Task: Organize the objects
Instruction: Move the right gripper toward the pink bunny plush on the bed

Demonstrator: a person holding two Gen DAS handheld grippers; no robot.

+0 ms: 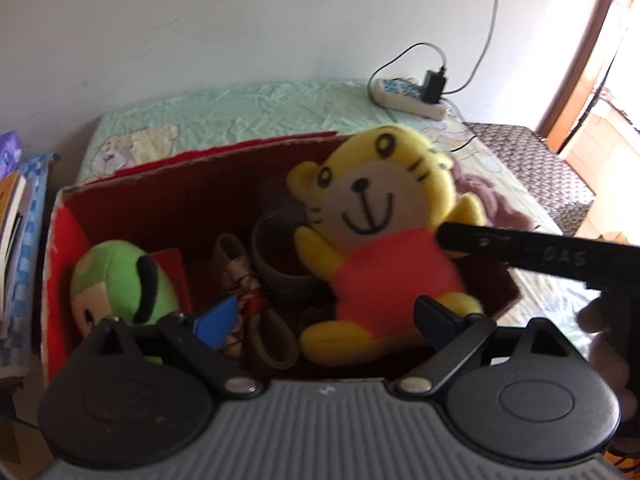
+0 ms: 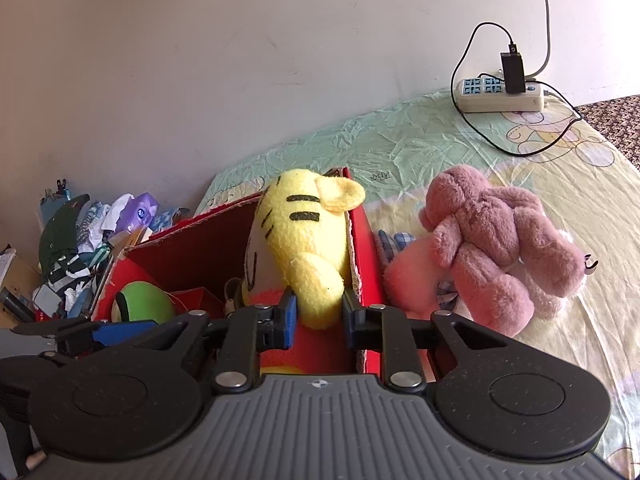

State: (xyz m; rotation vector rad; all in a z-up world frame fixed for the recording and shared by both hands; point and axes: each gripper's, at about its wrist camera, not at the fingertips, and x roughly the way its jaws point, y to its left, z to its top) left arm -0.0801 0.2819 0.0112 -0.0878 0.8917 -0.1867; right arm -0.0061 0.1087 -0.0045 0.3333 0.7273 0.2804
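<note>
The right tool (image 2: 319, 314) is clamped on the yellow tiger plush (image 2: 304, 240), its blue pads pressing either side of the toy's lower arm. No earlier view is at hand, so only the grip itself can be told. The tiger, in a red shirt, hangs head-up over the right end of the red cardboard box (image 2: 362, 264), partly inside it. In the left wrist view its smiling face (image 1: 372, 208) looks toward the camera, and the right tool's black finger reaches in from the right edge to touch its side.

The left tool (image 1: 320, 320) stands with its fingers wide apart and nothing between them, hovering over the near edge of the box (image 1: 56, 264). Inside the box lie a green plush (image 1: 124, 280) at the left end, a brown cup (image 1: 280, 264) near the middle, and some rolled brown straps beside it.

The box sits on a bed with a pale green sheet (image 2: 400, 148). A pink plush (image 2: 488, 248) lies on the bed just beside the box's right wall. A white power strip (image 2: 500, 98) with a black charger plugged in rests at the bed's far edge against the wall.
</note>
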